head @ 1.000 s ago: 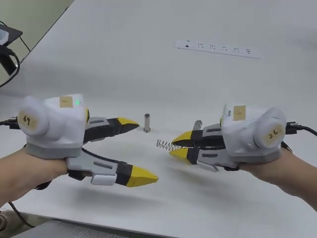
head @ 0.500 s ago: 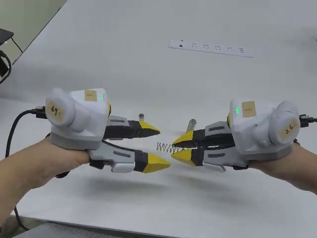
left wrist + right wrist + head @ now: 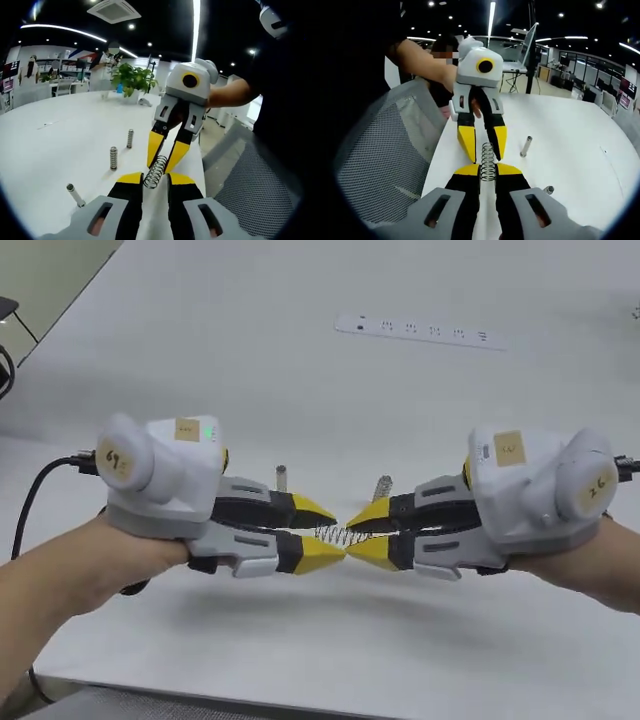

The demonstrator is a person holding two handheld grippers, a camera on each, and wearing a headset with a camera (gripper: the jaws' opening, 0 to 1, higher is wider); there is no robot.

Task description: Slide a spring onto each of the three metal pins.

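Note:
A small steel spring [image 3: 338, 535] hangs level in the air between the two grippers. My right gripper [image 3: 357, 536] is shut on its right end, which the right gripper view shows pinched between the yellow tips [image 3: 488, 170]. My left gripper [image 3: 330, 530] faces it tip to tip. Its jaws stand narrowly open around the spring's [image 3: 155, 171] free end. On the white table behind stand a bare metal pin [image 3: 281, 478] and a pin carrying a spring [image 3: 382, 487]. A second pin carrying a spring [image 3: 130, 138] stands farther back in the left gripper view.
A white power strip [image 3: 412, 330] lies far back on the table. A black cable [image 3: 40, 490] trails from the left gripper over the table's left side. A mesh chair [image 3: 385, 150] stands beside the table's edge.
My left gripper moved right and up to the spring's free end, and its jaws narrowed around it. The right gripper kept hold of the spring.

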